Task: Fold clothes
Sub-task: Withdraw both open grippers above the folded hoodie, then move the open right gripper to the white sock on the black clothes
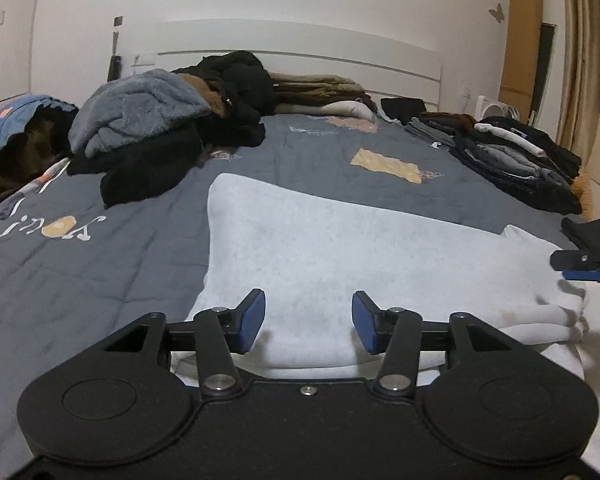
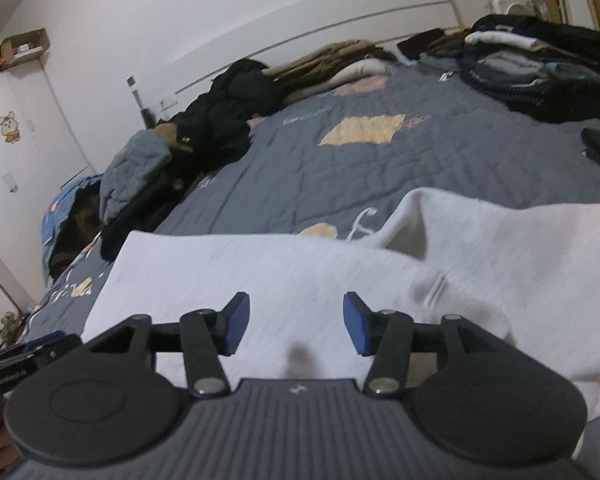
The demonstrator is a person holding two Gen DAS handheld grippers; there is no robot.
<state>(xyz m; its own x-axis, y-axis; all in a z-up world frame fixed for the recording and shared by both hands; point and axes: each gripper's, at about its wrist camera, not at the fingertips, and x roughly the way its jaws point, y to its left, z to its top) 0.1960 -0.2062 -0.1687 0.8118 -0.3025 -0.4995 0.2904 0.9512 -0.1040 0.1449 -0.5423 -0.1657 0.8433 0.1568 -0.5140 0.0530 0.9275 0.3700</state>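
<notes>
A pale grey, partly folded garment [image 1: 340,248] lies on the near part of the grey quilt [image 1: 100,264]. My left gripper [image 1: 309,322] is open just above its near edge, with nothing between the blue pads. At the right edge of the left wrist view, the right gripper's tip [image 1: 584,266] shows over the garment's right end. In the right wrist view the same garment [image 2: 284,272] spreads below my right gripper [image 2: 296,328], which is open and empty. A sleeve opening [image 2: 412,236] lifts up to the right.
A loose heap of dark and grey-blue clothes [image 1: 160,132] sits at the back left of the bed. Folded stacks [image 1: 512,152] lie along the right side, and tan folded items [image 1: 320,92] rest by the white headboard [image 1: 300,44]. A black item [image 1: 592,228] lies near the right edge.
</notes>
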